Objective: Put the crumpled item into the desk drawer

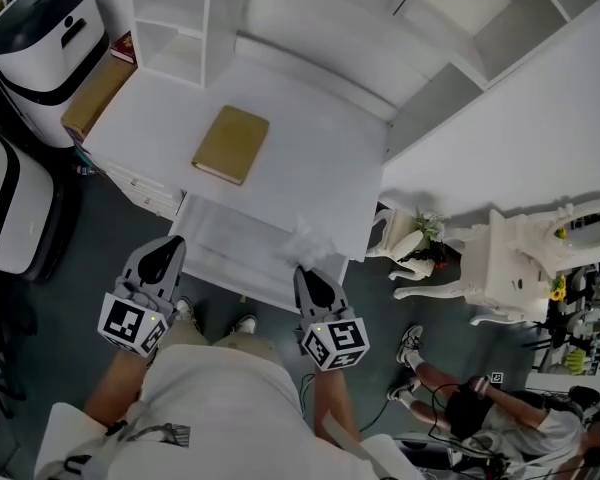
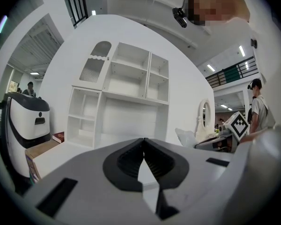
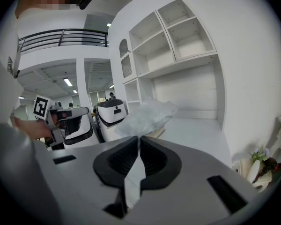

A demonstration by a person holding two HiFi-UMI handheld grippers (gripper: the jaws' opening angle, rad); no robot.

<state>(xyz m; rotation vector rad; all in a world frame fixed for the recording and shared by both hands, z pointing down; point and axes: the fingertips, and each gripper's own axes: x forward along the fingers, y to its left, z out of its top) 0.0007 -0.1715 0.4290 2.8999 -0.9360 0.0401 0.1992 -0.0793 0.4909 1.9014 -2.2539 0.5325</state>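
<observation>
**Near.** Two hand-held grippers, seen from above. Left gripper (image 1: 168,250): jaws closed, tips meeting, nothing between them. Right gripper (image 1: 305,276): jaws closed on the one crumpled item (image 1: 306,238), a clear, plastic-like wad standing up from the tips. The wad is over the right end of the one pulled-out drawer (image 1: 230,243).

**Beyond.** White desk (image 1: 320,138) bearing one tan book (image 1: 230,145), flat and well apart from the wad. White shelf unit (image 1: 175,18) at the back. The floor is dark.

**Left.** Second machine (image 1: 10,208), cut by the frame edge; farther, white-and-black machine (image 1: 42,43) beside the desk.

**Right.** One white vanity (image 1: 510,258); one seated person (image 1: 480,403), partly cut off.

The drawer's interior is hard to make out.
</observation>
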